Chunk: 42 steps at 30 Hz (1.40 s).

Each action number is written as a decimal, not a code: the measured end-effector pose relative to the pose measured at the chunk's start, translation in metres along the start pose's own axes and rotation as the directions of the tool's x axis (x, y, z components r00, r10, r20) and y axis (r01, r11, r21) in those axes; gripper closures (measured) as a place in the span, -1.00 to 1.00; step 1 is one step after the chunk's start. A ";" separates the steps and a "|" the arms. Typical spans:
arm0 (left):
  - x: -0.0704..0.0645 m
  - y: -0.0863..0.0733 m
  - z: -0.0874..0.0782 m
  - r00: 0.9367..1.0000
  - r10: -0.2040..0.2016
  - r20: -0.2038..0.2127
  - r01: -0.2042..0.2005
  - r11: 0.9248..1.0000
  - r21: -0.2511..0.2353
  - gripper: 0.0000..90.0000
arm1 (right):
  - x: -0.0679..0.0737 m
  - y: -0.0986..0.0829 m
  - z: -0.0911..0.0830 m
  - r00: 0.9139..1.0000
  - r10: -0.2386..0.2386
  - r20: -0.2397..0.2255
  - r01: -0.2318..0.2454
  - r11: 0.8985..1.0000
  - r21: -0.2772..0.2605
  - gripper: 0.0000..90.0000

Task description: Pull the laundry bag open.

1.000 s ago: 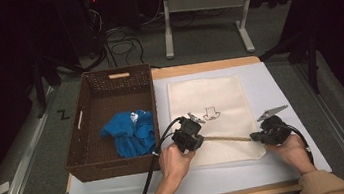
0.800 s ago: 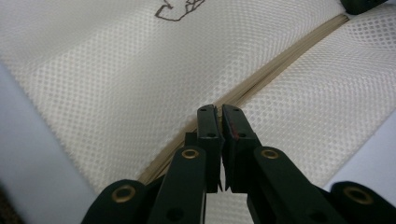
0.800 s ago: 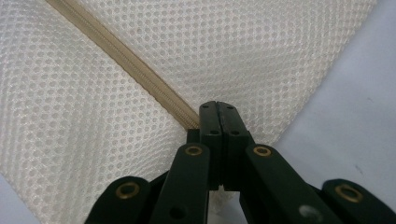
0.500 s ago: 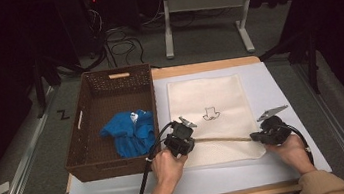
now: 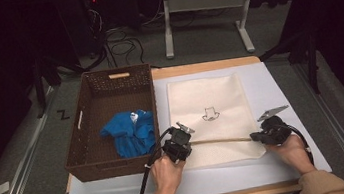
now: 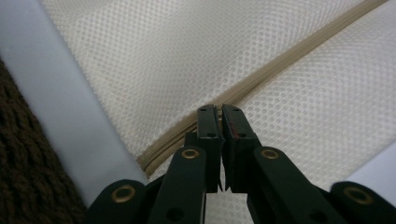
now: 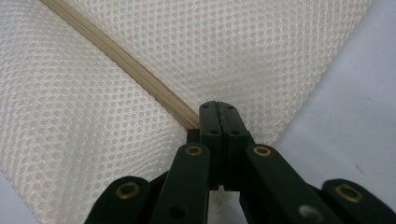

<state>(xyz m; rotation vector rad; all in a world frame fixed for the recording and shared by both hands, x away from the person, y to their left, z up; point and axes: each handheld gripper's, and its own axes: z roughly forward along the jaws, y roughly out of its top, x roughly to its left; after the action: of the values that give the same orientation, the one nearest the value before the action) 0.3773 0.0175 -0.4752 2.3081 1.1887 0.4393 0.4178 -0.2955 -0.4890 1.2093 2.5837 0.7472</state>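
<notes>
Both grippers' jaws over hidden zipper (image 6: 261,77) ends

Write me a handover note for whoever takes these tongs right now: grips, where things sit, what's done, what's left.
Left tongs: shut on the mesh bag's zipper at its left end.
Right tongs: shut on the zipper's right end.
Bag lies flat on the white mat; blue cloth sits in the wicker basket.
Done: both ends gripped.
Probably left: open the zipper, load the cloth.

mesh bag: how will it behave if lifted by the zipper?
Probably floppy: the mesh bag is thin open-weave fabric lying flat. Likely light, since it looks empty. The zipper is the firmest line, so with both tools shut there, the rest would likely sag below it.
</notes>
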 end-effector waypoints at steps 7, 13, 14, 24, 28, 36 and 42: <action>0.000 0.002 0.002 1.000 0.009 -0.015 -0.008 1.000 0.022 0.93 | 0.001 0.000 0.000 1.000 -0.004 0.002 0.004 1.000 0.000 1.00; 0.001 0.001 0.002 1.000 0.002 -0.008 -0.002 1.000 0.020 0.93 | 0.001 0.000 0.000 1.000 -0.005 0.003 0.005 1.000 -0.001 1.00; 0.002 0.000 0.001 1.000 -0.008 0.001 0.008 1.000 0.021 0.93 | 0.001 0.000 0.000 1.000 -0.009 0.003 0.009 1.000 0.000 1.00; -0.002 0.000 0.004 1.000 0.001 -0.028 0.000 0.999 0.040 0.93 | 0.000 -0.001 0.000 1.000 -0.005 -0.001 0.005 1.000 -0.003 1.00; -0.006 0.001 0.007 0.998 0.021 -0.060 -0.018 0.998 0.053 0.93 | 0.000 -0.002 0.000 1.000 -0.006 -0.001 0.006 1.000 -0.008 1.00; 0.000 -0.009 0.000 0.996 0.028 -0.090 -0.022 0.998 0.067 0.93 | -0.002 -0.001 -0.001 1.000 0.004 -0.009 -0.004 1.000 0.001 1.00; 0.002 -0.010 0.000 0.997 0.026 -0.070 -0.022 0.998 0.051 0.91 | -0.002 -0.001 -0.001 1.000 0.008 -0.010 -0.007 1.000 0.003 1.00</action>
<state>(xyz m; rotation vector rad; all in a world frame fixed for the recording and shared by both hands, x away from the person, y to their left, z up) 0.3723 0.0236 -0.4809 2.3698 1.2197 0.5086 0.4184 -0.2978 -0.4888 1.2199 2.5909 0.7533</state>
